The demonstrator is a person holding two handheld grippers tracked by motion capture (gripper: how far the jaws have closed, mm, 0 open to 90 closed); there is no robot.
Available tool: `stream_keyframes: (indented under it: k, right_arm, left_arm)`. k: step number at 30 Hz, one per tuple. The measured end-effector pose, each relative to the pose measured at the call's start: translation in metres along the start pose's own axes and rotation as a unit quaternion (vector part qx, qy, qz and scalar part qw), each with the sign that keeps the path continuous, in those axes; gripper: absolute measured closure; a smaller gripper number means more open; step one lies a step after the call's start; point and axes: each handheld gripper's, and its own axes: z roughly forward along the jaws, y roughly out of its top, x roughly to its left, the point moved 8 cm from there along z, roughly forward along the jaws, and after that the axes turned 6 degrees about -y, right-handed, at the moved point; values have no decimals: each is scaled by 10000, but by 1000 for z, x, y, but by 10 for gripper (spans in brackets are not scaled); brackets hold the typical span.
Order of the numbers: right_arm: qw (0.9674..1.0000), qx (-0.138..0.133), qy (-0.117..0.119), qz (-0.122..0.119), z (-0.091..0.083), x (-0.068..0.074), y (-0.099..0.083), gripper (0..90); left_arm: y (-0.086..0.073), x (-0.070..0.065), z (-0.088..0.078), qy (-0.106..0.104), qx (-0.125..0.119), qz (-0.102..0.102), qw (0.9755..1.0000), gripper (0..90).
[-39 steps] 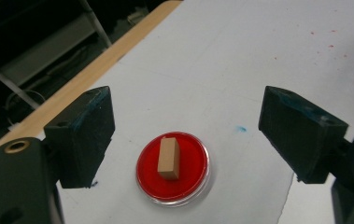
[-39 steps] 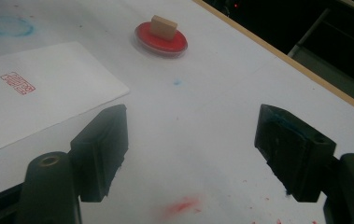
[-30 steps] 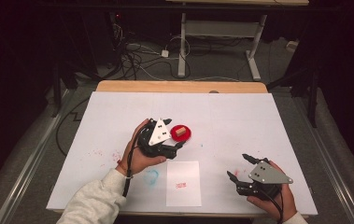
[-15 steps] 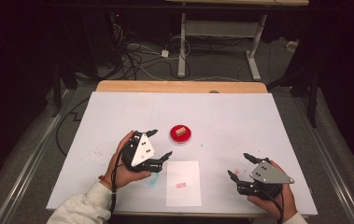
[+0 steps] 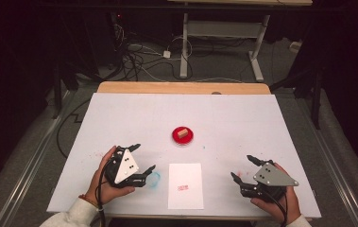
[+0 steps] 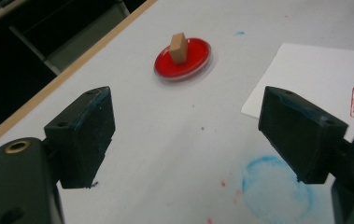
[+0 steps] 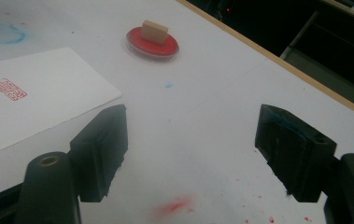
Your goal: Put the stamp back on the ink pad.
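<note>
Your left gripper is pulled back from the red ink pad, jaws spread & empty. Wooden stamp sits on the pad, paper is stamped w/ red. Right gripper is open too, so imo you're done.

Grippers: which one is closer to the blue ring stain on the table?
The left gripper; the blue ring lies right beside its jaws. The right gripper sits beyond the paper.

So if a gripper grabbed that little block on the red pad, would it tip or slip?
The block looks like stiff wood, so it should hold firm between jaws. It stands taller than wide, so a sideways nudge might topple it. The red pad beneath is probably inky and may cling slightly.
</note>
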Motion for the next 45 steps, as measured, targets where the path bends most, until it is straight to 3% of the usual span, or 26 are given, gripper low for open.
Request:
stream_keyframes:
  k: [7,14,19,45]
  right_arm:
    - [10000,18,8,-15,0,1,0,261]
    - [10000,57,12,-50,1,2,-1,260]
    - [10000,24,-23,-71,0,3,2,260]
    - [9999,-9,2,-105,0,5,3,260]
  left_arm:
    - [-21,2,-14,61,110,-210,9997,182]
    - [-37,-3,-23,46,225,-289,9993,182]
    - [-37,-2,-27,91,161,-340,9992,182]
    - [-40,0,-24,84,318,-319,9989,182]
